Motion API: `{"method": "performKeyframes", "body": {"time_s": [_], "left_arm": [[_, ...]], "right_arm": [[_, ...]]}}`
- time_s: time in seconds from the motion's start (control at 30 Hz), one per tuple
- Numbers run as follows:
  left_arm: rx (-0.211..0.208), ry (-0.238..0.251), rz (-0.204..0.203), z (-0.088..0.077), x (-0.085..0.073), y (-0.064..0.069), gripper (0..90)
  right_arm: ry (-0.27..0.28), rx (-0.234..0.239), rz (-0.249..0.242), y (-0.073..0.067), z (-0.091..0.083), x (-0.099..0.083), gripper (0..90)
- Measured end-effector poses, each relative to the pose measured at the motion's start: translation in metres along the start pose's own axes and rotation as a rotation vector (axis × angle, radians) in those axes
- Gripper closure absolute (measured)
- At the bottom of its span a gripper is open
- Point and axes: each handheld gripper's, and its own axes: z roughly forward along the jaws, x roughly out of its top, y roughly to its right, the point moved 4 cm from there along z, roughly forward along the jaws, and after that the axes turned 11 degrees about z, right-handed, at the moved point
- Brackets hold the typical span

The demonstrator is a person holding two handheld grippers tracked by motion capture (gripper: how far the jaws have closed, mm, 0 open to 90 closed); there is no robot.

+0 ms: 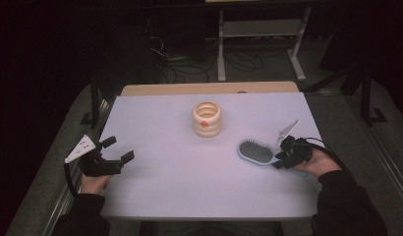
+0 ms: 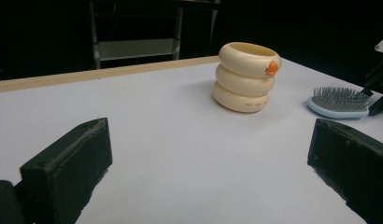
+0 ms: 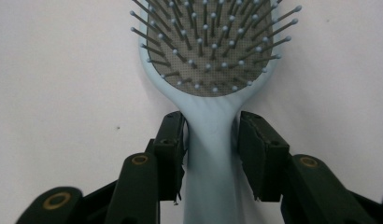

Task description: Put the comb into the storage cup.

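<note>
Hairbrush [image 3: 209,56] handle is sitting right between the two black fingers [image 3: 171,149] of the right gripper [image 3: 211,140]. One finger is on each side of the thin blue neck, just below the round head with the little bristles. The fingers are very close to the handle, almost squeezing it. In the right gripper view the finger on the left side of the picture looks like it is touching the handle, while a thin gap is showing beside the other finger, so I cannot tell if they are pinching it tight yet. The brush is lying flat on the white table [image 1: 180,187] with its bristles pointing up, and its head is sticking out past the fingertips.

In the high view the right gripper [image 1: 283,156] is resting low on the table, with the brush head [image 1: 256,151] just ahead of its fingers, toward the middle of the table.

The left gripper [image 1: 118,150] is sitting well apart from the brush, and its fingers [image 2: 68,168] are spread wide with nothing between them. Far ahead of those fingers, a cream cup [image 2: 245,77] made of three fat rings is standing upright, with a small orange spot near its top. The brush [image 2: 339,101] is lying past the left gripper's fingers too, off to one side of the cup and apart from it.
</note>
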Motion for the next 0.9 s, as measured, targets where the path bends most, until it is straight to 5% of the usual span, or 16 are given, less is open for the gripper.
{"method": "performKeyframes", "body": {"time_s": [0.2,0.9], "left_arm": [[-0.002,0.0,0.002,0.0,0.0,0.0,0.0],[-0.006,0.001,-0.001,0.0,0.0,0.001,0.0]], "right_arm": [[-0.011,-0.018,-0.006,-0.002,0.0,0.0,67.0],[0.044,-0.008,0.026,-0.002,-0.012,-0.002,68.2]]}}
